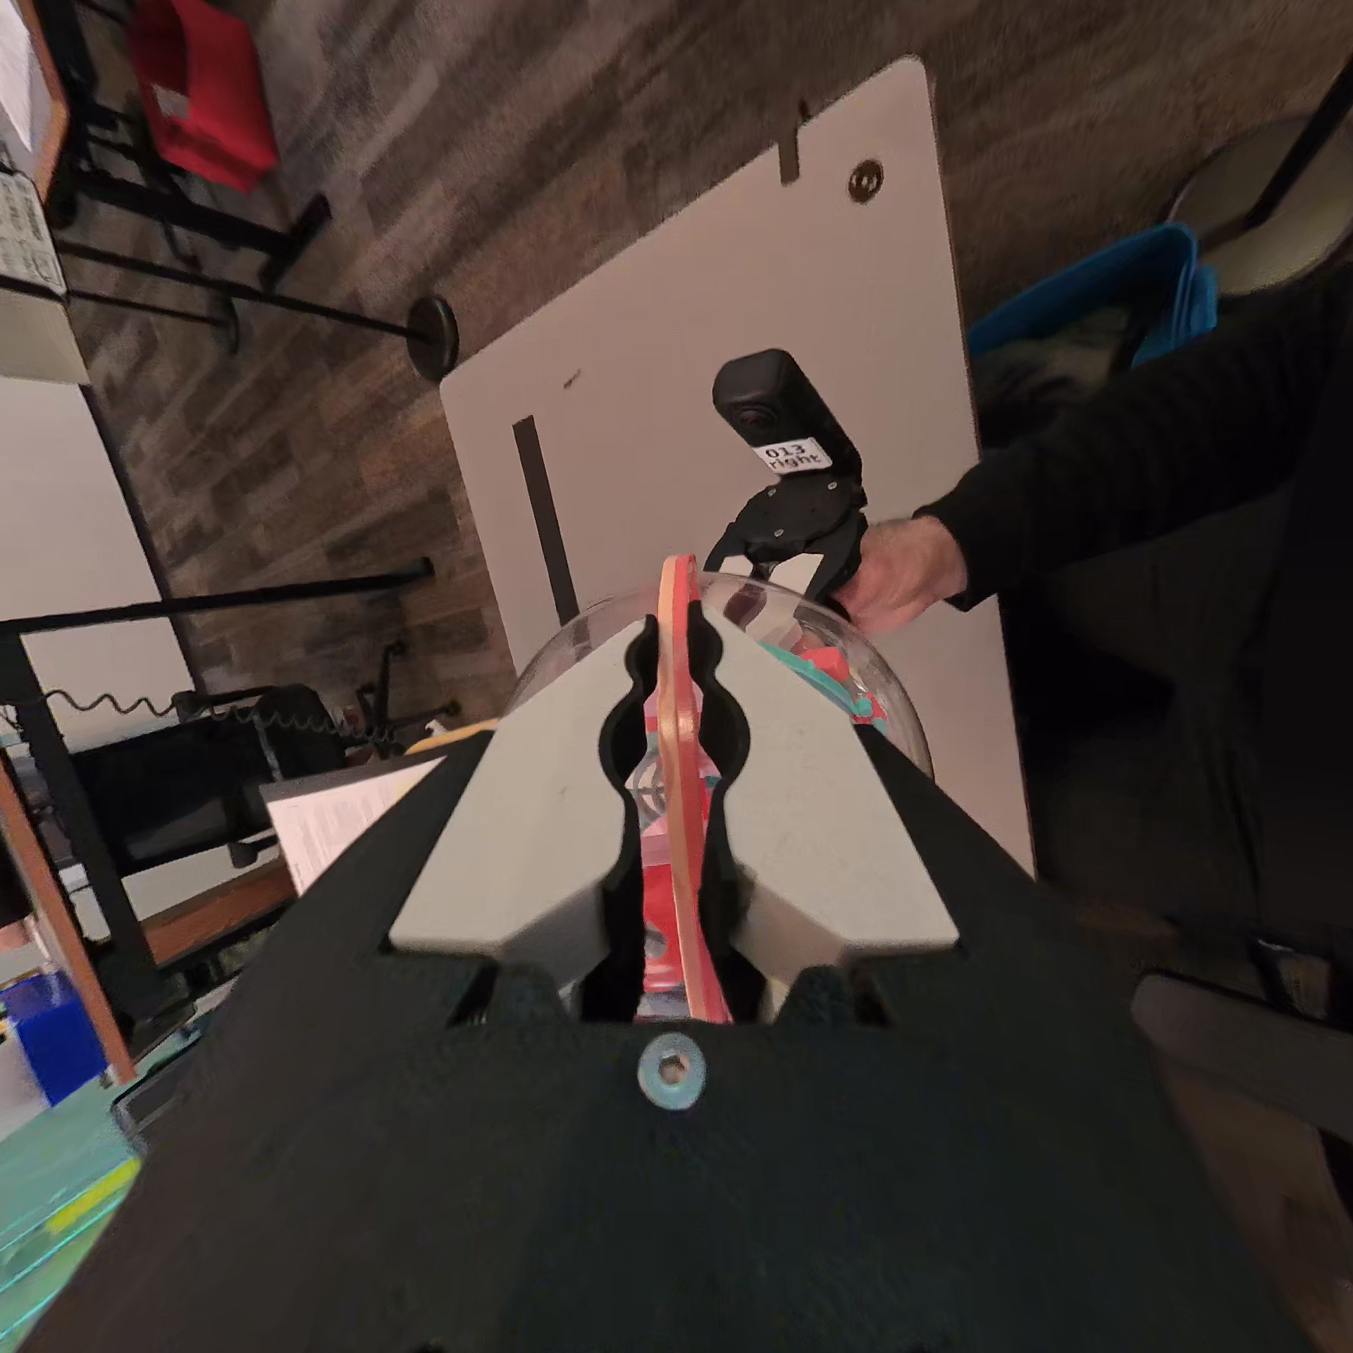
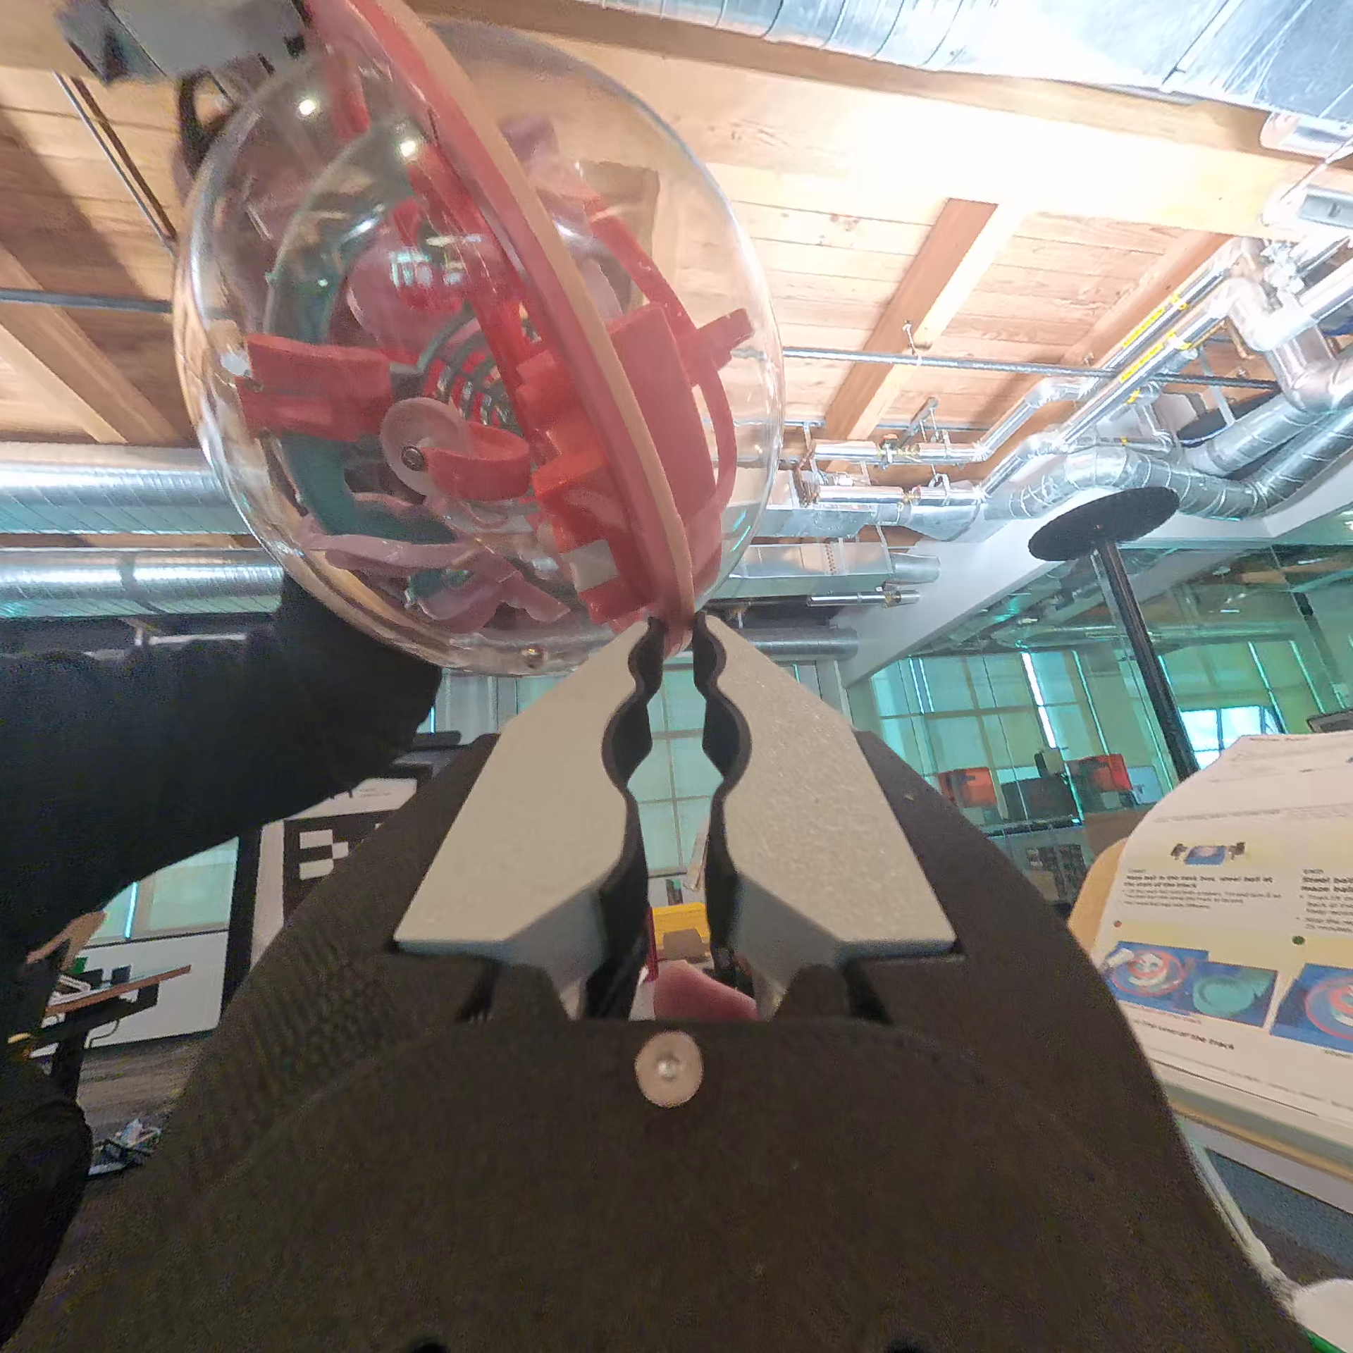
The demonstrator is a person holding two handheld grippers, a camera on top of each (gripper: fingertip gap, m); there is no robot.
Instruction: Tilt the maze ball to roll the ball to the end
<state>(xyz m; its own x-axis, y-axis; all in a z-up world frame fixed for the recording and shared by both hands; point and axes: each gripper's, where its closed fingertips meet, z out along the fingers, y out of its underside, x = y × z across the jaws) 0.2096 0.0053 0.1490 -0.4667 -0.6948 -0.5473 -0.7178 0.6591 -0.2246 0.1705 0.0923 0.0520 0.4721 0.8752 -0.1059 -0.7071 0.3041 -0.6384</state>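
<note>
Both hand-held grippers (image 1: 675,630) (image 2: 675,628) clamp maze ball (image 2: 468,351) rim.

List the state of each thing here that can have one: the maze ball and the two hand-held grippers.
Maze ball: lifted off any surface, held by its red rim from two sides.
Red rim: pinched at two places.
Left hand-held gripper: shut on the red rim, which runs deep between its fingers.
Right hand-held gripper: shut on the red rim, at the fingertips only.
Steel ball: cannot tell where it sits.
</note>
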